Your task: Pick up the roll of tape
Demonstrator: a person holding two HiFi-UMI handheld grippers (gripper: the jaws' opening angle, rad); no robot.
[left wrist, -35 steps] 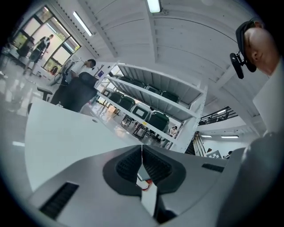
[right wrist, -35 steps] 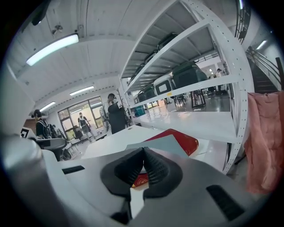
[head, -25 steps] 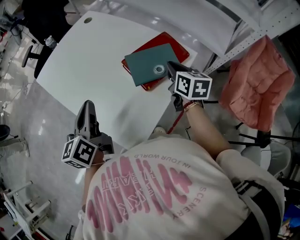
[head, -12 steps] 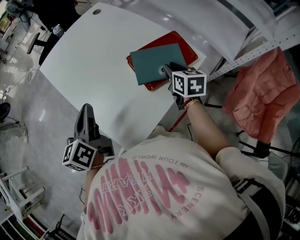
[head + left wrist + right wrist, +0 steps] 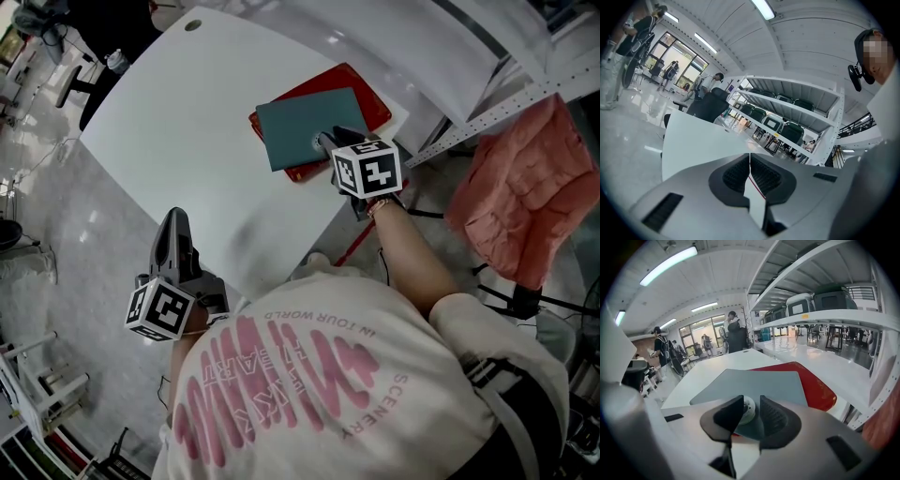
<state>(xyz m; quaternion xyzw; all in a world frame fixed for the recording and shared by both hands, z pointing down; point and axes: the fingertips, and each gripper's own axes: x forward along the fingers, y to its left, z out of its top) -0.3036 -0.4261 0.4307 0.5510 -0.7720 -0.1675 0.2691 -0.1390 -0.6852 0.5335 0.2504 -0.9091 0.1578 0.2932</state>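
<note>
A small white roll of tape (image 5: 748, 408) lies on a teal folder (image 5: 759, 383), which rests on a red folder (image 5: 815, 385) at the table's right edge. My right gripper (image 5: 751, 401) is low over it. Its jaws have just been opening and stand wide, one on each side of the roll. A gap shows between the roll and the right pad. In the head view the roll (image 5: 320, 143) peeks out at the tip of the right gripper (image 5: 330, 139). My left gripper (image 5: 173, 217) hovers off the table's near edge, shut with nothing in it (image 5: 750, 157).
The white table (image 5: 187, 122) has a round hole (image 5: 193, 25) at its far corner. A pink cloth (image 5: 525, 187) hangs at the right beside a white metal rack (image 5: 487, 112). The left gripper view shows shelving and people far off.
The right gripper has come down and rolled, and it now straddles the roll that lay just ahead of its tip. The left gripper has kept still.
</note>
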